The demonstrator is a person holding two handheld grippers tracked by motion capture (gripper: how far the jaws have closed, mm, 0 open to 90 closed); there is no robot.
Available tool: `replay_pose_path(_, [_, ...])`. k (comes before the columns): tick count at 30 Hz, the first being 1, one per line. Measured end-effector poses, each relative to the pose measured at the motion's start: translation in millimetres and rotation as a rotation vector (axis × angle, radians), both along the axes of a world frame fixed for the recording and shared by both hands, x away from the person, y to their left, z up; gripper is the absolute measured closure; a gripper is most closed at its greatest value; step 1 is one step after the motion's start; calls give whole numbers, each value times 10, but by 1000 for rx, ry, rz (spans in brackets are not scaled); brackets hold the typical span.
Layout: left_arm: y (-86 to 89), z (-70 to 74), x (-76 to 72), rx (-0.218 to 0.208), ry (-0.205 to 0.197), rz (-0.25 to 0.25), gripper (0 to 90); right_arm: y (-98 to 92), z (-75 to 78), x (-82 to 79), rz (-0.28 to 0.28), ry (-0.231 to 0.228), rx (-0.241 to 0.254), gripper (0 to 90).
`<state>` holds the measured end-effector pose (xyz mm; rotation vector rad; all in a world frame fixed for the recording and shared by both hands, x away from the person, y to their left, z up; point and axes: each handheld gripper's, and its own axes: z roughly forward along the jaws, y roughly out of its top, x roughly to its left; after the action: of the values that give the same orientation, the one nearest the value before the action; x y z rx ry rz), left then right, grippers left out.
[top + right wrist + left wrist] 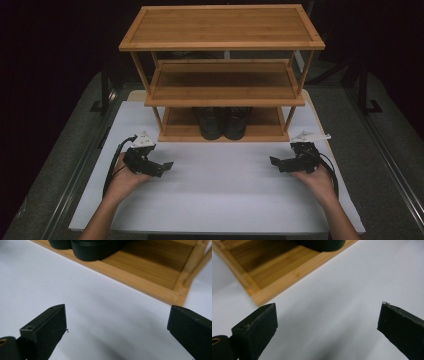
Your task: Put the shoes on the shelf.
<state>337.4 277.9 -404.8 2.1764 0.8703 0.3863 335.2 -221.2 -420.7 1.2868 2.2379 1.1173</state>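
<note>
Two forearms come in from the bottom of the high view, each hand holding one gripper over the front half of the white worktop [215,200]. The left gripper [162,167] sits at the left and the right gripper [277,162] at the right, well apart, their tips turned inward toward each other. In each gripper view the two black jaws stand wide apart with nothing between them but bare white surface; neither has hold of anything. A black cable loops from each gripper back along the wrist, and a pale three-cornered plate tops each one.

Behind the grippers stands one bamboo rack [222,27] with three shelves, stepped so the top shelf is widest in the view. The top and middle shelves are bare. On the bottom shelf [175,131] a pair of black shoes [223,122] sits side by side near the middle, toes at the front edge. The left gripper view catches the rack's front corner and one shoe toe at its upper edge; the right gripper view shows two toes on the shelf's front rim. Nothing lies between the grippers and the rack.

The worktop is a plain white board. Around it is grey flooring with dark stands at both sides, and the room beyond is dark.
</note>
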Motion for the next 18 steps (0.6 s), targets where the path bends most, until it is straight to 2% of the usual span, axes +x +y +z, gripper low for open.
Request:
replay_pose_path(9, [277, -84, -230, 10, 11, 43, 21, -249, -70, -242, -45, 18, -4, 21])
replay_pose_path(10, [348, -111, -290, 11, 13, 57, 21, -271, -80, -271, -45, 20, -12, 21])
replay_pose_path(18, [634, -171, -497, 22, 15, 117, 21, -406, -137, -506, -63, 34, -26, 21])
